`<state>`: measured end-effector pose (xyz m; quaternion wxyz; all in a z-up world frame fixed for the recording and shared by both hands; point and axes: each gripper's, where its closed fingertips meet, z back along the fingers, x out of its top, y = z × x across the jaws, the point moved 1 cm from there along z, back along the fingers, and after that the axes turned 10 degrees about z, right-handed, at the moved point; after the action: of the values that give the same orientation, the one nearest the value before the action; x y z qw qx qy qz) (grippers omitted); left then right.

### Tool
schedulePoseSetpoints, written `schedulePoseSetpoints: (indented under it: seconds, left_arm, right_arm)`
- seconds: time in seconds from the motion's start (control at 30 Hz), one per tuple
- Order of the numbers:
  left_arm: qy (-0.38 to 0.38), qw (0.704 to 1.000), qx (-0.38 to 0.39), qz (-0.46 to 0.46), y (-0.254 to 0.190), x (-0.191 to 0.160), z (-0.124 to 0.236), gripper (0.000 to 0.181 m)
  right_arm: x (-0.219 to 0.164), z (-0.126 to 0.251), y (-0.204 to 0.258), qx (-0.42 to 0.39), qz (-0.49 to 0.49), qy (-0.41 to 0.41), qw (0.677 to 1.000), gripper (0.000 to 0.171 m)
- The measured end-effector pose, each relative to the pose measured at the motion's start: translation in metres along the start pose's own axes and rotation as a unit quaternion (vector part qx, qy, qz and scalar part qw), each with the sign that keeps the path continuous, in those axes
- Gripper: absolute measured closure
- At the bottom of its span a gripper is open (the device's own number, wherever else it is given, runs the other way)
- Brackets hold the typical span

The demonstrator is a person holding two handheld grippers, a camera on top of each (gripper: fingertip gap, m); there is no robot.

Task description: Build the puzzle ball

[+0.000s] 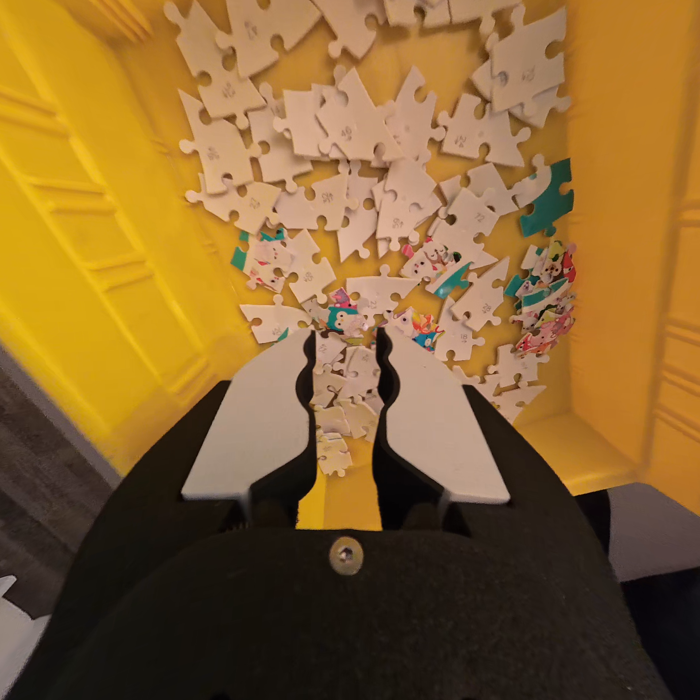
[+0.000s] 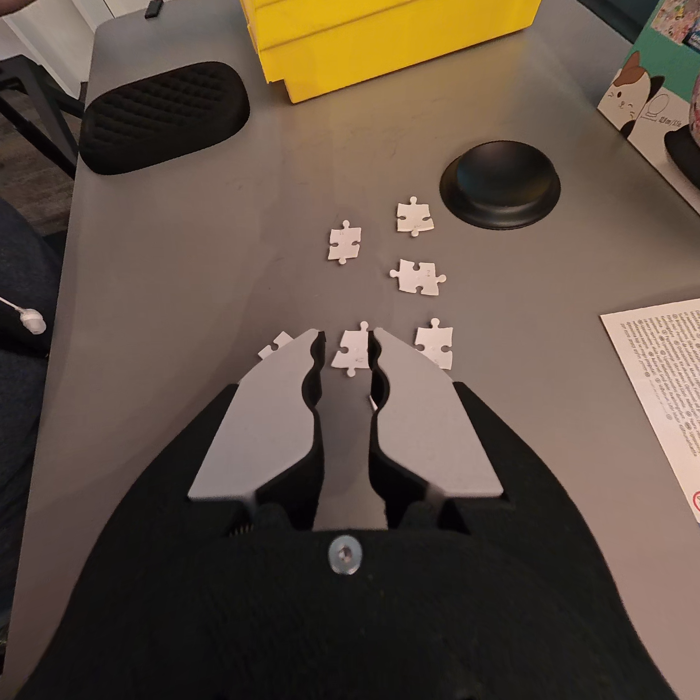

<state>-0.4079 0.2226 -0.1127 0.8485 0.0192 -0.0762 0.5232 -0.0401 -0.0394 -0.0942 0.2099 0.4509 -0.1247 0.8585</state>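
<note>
puzzle pieces [image 1: 342, 130] | mostly white backs up | yellow bin [image 1: 113, 227]

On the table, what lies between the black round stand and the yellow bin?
Nothing: the right wrist view shows only bare grey table between the black round stand and the yellow bin.

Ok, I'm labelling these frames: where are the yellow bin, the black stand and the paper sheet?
yellow bin [image 2: 378, 49], right wrist view, front wall.
black stand [image 2: 500, 185], right wrist view, domed top.
paper sheet [image 2: 659, 382], right wrist view, printed face.
</note>
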Motion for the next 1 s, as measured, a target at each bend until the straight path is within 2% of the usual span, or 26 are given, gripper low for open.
schedulePoseSetpoints:
  seconds: [0.2,0.43,0.6,0.73,0.83,0.93,1.0]
  left_arm:
    - [0.035,0.999,0.005,0.006,-0.002,-0.006,-0.021,0.137]
    - [0.037,0.997,0.059,-0.027,-0.001,-0.003,-0.025,0.153]
    - [0.016,0.999,0.043,-0.025,-0.002,0.002,-0.015,0.155]
    - [-0.026,0.997,-0.069,-0.019,-0.028,0.006,0.01,0.155]
    - [-0.067,0.978,-0.192,-0.037,-0.061,0.005,0.043,0.155]
    - [-0.102,0.935,-0.328,-0.092,-0.101,-0.006,0.085,0.155]
    - [-0.117,0.88,-0.438,-0.138,-0.133,-0.021,0.119,0.155]
  right_arm:
    - [0.0,0.001,0.001,-0.001,0.004,0.001,1.0,0.149]
    - [-0.001,0.003,0.001,-0.003,0.006,0.004,1.0,0.149]
    - [-0.002,0.002,0.003,-0.002,0.009,0.009,1.0,0.149]
    - [-0.003,0.001,0.004,0.001,0.01,0.015,1.0,0.149]
    - [-0.003,0.0,0.005,0.002,0.013,0.015,1.0,0.149]
    - [0.0,-0.003,0.006,0.006,0.013,0.008,1.0,0.149]
    - [0.003,-0.005,0.006,0.01,0.011,0.002,1.0,0.149]
